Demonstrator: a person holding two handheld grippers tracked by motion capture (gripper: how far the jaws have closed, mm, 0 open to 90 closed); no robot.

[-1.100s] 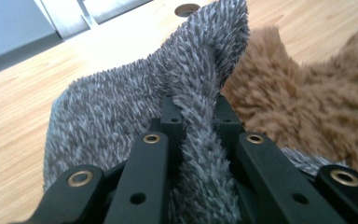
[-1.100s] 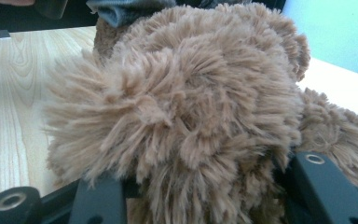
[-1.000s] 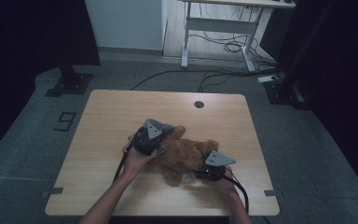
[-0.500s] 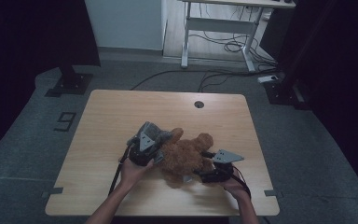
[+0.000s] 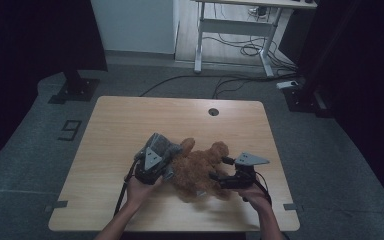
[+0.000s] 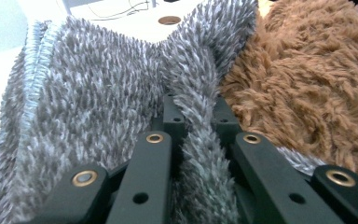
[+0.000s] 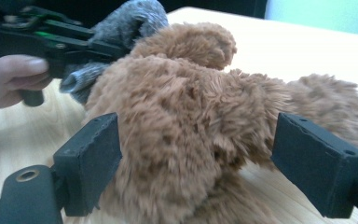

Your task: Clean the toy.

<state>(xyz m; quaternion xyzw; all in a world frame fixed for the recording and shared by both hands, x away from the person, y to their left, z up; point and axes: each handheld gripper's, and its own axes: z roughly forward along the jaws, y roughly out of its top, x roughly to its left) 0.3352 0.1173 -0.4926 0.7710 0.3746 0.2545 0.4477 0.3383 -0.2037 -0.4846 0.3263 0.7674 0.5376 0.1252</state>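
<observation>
Desk (image 5: 130, 125): your work surface, pale wood. Brown plush toy (image 5: 200, 167): lies on the desk near its front edge, between your two hands. Grey fuzzy cloth (image 6: 98, 93): lies against the toy's left side. Your left hand-held gripper (image 6: 193, 135): jaws clamped tight on a fold of the grey cloth. Your right hand-held gripper (image 7: 196, 158): jaws have just been opening and now stand wide, the toy's body between the pads (image 7: 91, 154), not pinched.
</observation>
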